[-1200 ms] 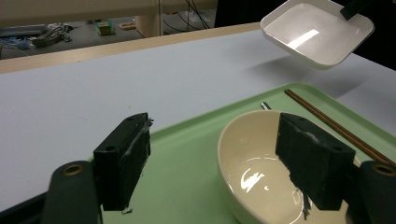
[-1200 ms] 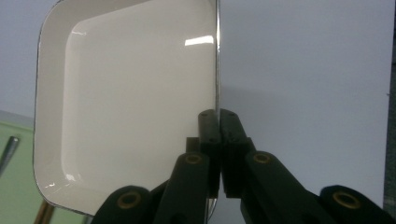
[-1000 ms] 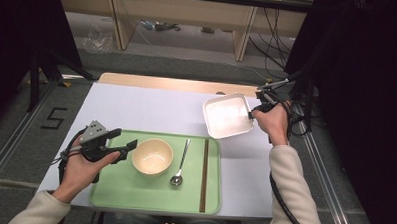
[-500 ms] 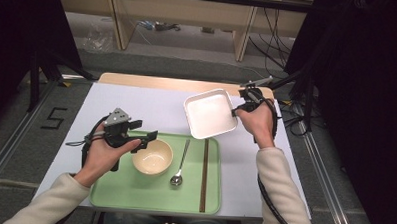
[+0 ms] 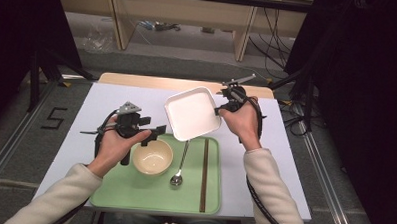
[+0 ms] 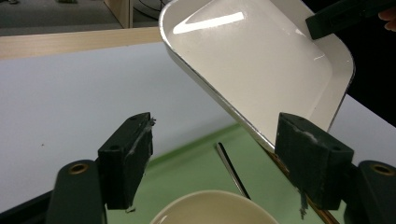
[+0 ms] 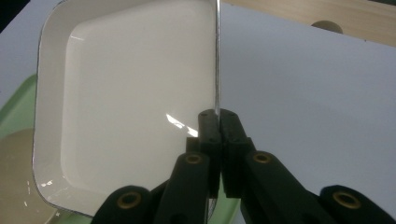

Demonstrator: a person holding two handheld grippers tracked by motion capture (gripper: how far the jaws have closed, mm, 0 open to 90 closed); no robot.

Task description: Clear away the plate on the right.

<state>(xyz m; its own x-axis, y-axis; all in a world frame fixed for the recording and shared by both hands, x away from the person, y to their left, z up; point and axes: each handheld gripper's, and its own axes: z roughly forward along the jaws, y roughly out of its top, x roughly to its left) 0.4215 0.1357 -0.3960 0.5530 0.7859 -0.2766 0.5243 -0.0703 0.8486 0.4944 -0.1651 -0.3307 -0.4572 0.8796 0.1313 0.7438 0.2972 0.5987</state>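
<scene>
My right gripper (image 5: 220,111) is pinched tight on the rim of the white square dish with rounded corners (image 5: 192,114). In the right gripper view the two black jaws are pressed together with the thin edge of the white square dish (image 7: 126,102) between them. The dish is up off the table and tipped, so its inside faces up and toward me. It sticks out from my right gripper toward my other hand. Its low corner hangs over the far edge of the flat green plastic tray (image 5: 133,190).

My left gripper (image 5: 155,134) has its jaws wide apart and nothing is between them. It floats over the near left part of the tray, just above the round cream bowl (image 5: 152,157). In the left gripper view I look past the two black jaws and see the dish (image 6: 261,65) up ahead, close to the right jaw, but I cannot tell if they touch. The cream bowl's rim (image 6: 215,210) is right under the jaws.

A shiny metal spoon (image 5: 180,164) lies on the tray beside the bowl, on the side away from my left gripper. Its handle points up under the dish. A dark brown stick (image 5: 204,174) lies straight on the tray a little past the spoon.

The tray sits on the white table top (image 5: 76,127).
</scene>
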